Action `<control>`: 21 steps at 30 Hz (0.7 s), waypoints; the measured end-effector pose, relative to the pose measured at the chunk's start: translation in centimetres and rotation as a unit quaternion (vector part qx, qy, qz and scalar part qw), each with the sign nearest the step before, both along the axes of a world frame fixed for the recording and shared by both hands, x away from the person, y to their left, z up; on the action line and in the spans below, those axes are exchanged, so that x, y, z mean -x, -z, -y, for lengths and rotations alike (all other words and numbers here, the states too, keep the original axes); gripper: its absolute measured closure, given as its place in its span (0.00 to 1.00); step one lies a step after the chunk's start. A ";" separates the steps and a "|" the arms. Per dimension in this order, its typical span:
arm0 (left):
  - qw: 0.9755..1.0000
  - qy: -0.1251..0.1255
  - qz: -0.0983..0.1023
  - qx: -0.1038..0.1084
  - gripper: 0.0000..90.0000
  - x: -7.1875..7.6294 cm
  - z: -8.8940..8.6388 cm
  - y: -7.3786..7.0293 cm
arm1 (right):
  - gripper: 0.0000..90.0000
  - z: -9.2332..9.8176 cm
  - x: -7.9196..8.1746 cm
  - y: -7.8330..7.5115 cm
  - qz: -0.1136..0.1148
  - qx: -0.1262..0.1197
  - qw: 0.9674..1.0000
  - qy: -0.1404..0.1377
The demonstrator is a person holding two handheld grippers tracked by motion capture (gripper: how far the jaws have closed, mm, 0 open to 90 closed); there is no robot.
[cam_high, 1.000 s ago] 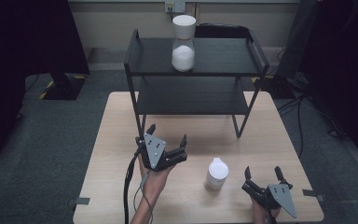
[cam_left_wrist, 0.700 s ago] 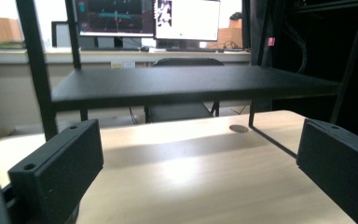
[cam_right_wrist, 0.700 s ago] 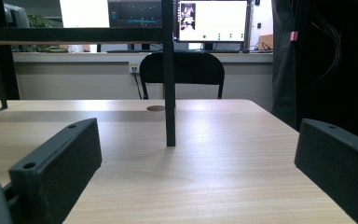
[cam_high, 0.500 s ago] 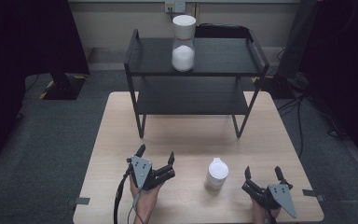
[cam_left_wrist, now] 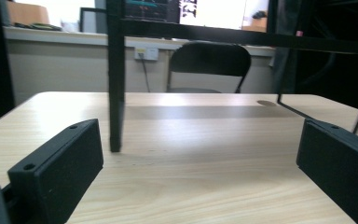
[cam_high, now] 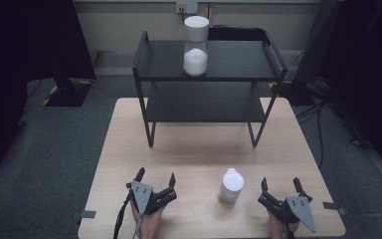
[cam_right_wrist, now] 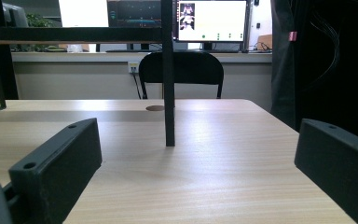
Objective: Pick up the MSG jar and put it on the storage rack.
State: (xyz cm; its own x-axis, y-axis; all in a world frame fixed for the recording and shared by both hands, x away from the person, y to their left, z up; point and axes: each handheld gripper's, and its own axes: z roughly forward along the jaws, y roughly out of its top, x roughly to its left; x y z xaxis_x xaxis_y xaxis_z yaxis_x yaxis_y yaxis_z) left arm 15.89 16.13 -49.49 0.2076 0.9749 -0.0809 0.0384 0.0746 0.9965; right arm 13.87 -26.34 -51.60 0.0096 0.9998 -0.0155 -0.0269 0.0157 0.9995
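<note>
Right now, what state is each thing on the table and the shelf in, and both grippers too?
Left gripper: open, empty, low over the table.
Right gripper: open, empty.
White bottle: upright on the table, between the grippers, capped.
Hourglass: upright on the top shelf, sand at the bottom.

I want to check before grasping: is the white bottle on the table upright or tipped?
Upright: in the high view the white bottle stands on its base, cap upward.
</note>
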 end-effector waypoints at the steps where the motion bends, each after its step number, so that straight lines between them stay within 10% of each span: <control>1: 1.000 -0.001 0.003 0.001 0.00 0.1 0.0 0.2 | 0.00 0.0 0.0 0.0 0.000 0.000 1.000 0.000; 21: 0.999 -0.025 0.021 -0.011 0.01 0.3 -0.4 2.1 | 0.00 0.0 0.0 0.0 0.000 -0.001 1.000 -0.001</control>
